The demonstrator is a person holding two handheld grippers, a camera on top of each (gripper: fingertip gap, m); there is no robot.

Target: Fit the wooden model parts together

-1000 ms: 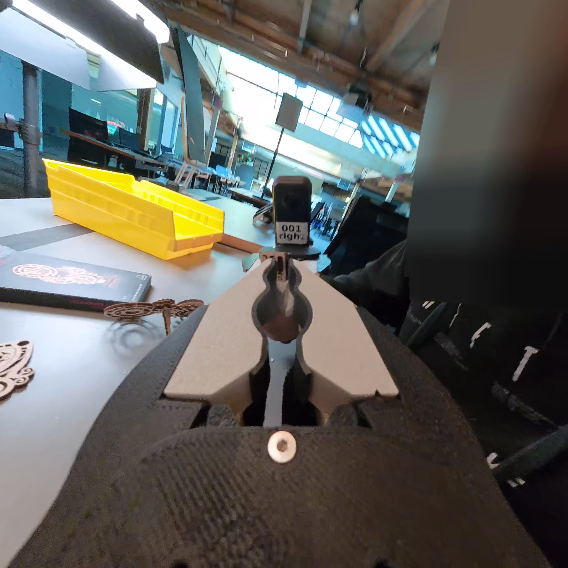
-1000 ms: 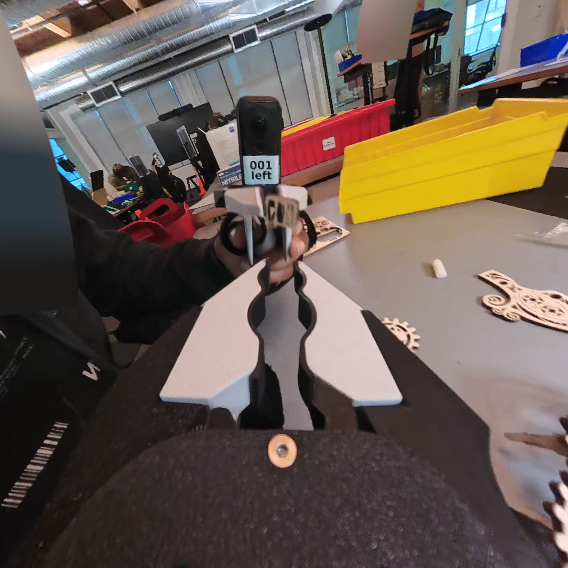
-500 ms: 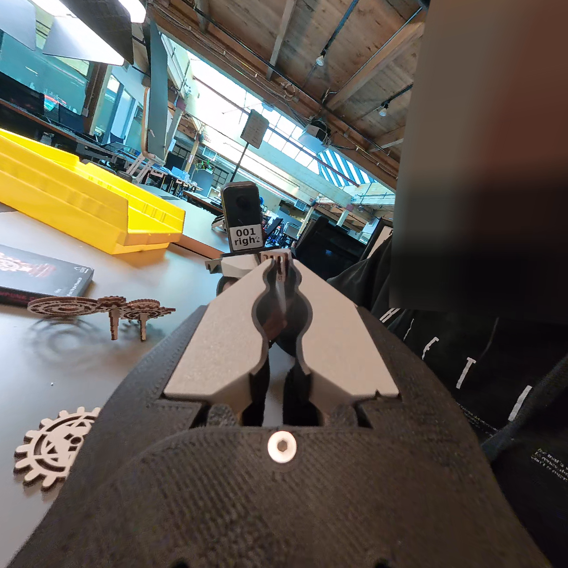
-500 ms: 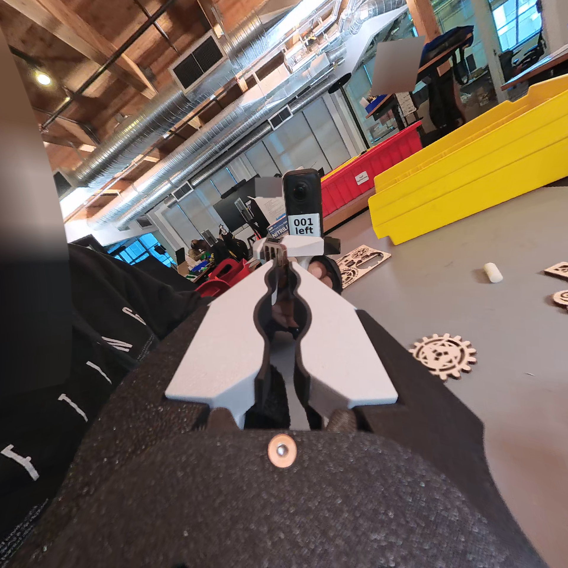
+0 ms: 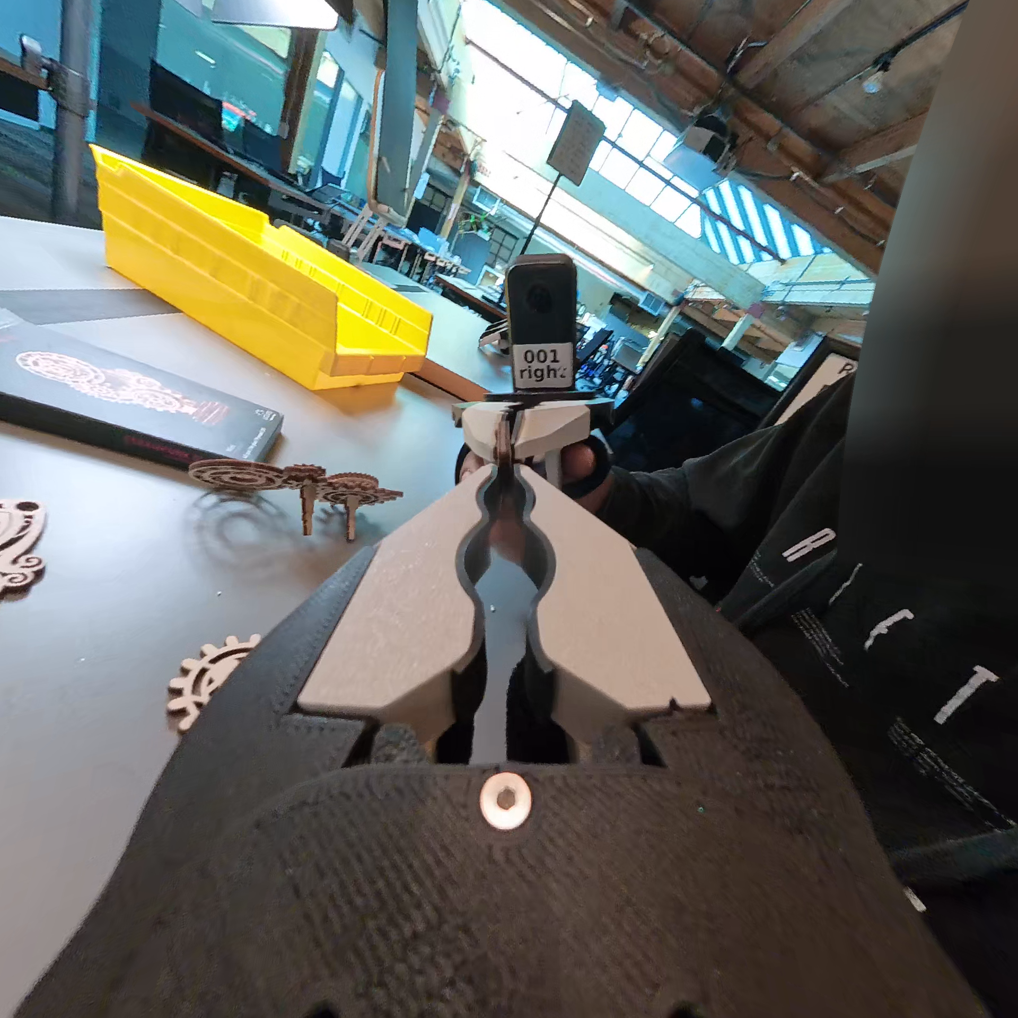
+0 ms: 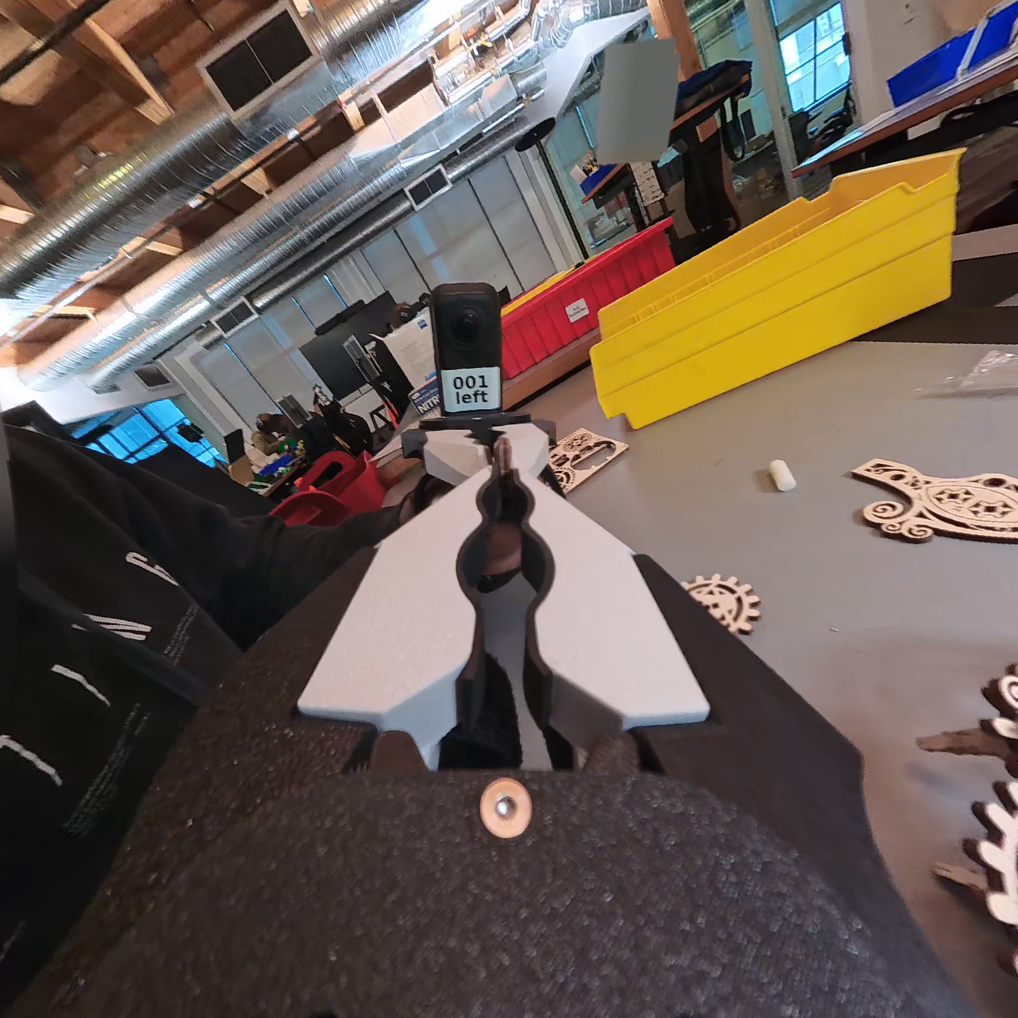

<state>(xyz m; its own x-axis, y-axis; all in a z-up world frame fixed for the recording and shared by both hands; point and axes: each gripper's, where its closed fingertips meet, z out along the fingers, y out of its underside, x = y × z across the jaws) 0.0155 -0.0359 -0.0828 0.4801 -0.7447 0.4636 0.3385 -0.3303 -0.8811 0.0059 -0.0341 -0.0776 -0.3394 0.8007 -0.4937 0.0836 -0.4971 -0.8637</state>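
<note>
We find the thin wooden part [image 6: 501, 453] edge-on in the air above the table [image 5: 110, 606], at the point where the two grippers meet tip to tip. The left gripper [image 5: 504, 478] is clenched, its jaws drawn almost together on the part. The right gripper [image 6: 501, 475] faces it, its jaws likewise pinched on the same thin strip. We cannot tell whether the strip is one piece or two already mated.

A hand [image 5: 585, 463] in a black sleeve shows behind the right gripper.

On the table beside the left gripper stands a gear assembly [image 5: 292, 485] on two pegs, with a loose gear [image 5: 204, 683] nearer and a scrolled plate [image 5: 16, 540] at the frame edge. A black box [image 5: 126, 396] lies behind these, and a yellow bin [image 5: 248, 286] behind that.

In the right wrist view we note a small white cylinder [image 6: 782, 475], a punched sheet [image 6: 584, 451] and a red bin [image 6: 584, 297].
</note>
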